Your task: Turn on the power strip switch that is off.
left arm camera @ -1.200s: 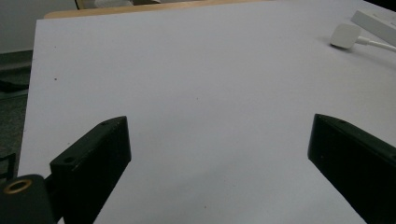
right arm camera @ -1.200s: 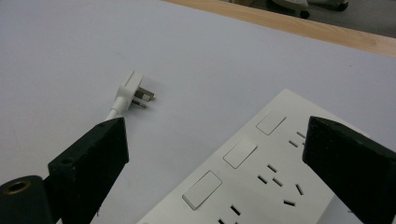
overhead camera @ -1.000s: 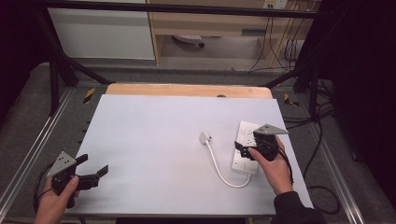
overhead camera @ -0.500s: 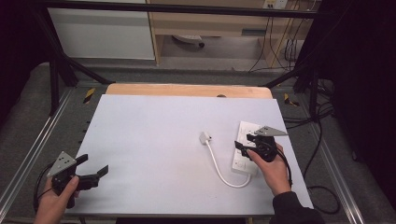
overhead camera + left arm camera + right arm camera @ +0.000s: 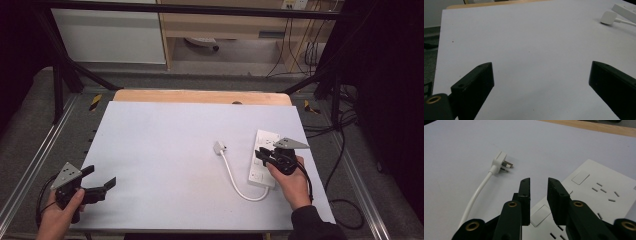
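On the right side of the pale grey tabletop [image 5: 165, 150] lies the white rectangular plastic power strip [image 5: 264, 142], long axis running near to far, close to the right edge. My right gripper [image 5: 262, 154] sits over the strip's left edge, about mid-length, the hand coming in from the near right. In the right gripper view its jaws stand narrow, a slim gap between them, nothing held; the tips hover above the strip's [image 5: 599, 192] near-left part, beside a flat rocker switch [image 5: 540, 215]. I cannot tell if they touch the surface.

The strip's white round cable [image 5: 235, 180] loops out from its near end, curves left and runs far to the white moulded three-pin plug [image 5: 219, 148], which lies on its side on the table just left of the strip, apart from it. In the right gripper view the plug [image 5: 499, 163] shows its metal pins pointing right, clear of the jaws.

At the near-left corner my left gripper [image 5: 102, 186] rests low over the table, jaws spread wide, empty. The left gripper view shows bare tabletop [image 5: 529, 50] between them, the plug [image 5: 608, 17] far off at upper right.
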`<state>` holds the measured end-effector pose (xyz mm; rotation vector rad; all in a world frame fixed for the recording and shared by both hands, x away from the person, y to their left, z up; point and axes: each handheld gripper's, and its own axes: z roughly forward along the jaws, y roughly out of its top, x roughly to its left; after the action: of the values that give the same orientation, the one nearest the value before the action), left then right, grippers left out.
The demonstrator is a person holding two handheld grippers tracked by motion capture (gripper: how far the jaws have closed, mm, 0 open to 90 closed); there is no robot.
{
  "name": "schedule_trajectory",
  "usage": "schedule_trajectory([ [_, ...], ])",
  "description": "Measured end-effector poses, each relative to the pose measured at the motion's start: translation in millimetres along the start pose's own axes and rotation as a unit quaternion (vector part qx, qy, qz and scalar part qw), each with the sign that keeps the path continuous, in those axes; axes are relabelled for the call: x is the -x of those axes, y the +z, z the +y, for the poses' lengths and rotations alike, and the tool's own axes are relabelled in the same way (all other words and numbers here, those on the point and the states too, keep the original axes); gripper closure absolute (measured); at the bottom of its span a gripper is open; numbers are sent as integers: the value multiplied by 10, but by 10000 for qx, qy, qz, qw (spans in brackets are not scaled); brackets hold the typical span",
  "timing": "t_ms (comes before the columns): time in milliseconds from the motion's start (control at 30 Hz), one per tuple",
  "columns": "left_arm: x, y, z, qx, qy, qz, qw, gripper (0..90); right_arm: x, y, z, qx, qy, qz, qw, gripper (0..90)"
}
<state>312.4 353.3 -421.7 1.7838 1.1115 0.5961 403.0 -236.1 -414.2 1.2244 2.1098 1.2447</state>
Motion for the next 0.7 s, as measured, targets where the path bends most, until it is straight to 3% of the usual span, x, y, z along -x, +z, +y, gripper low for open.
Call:
schedule_trajectory([
  [700,1,1,-1,-10,1,-5,10000,61,-39,88,-86,-195,-189,-38,9996,882],
])
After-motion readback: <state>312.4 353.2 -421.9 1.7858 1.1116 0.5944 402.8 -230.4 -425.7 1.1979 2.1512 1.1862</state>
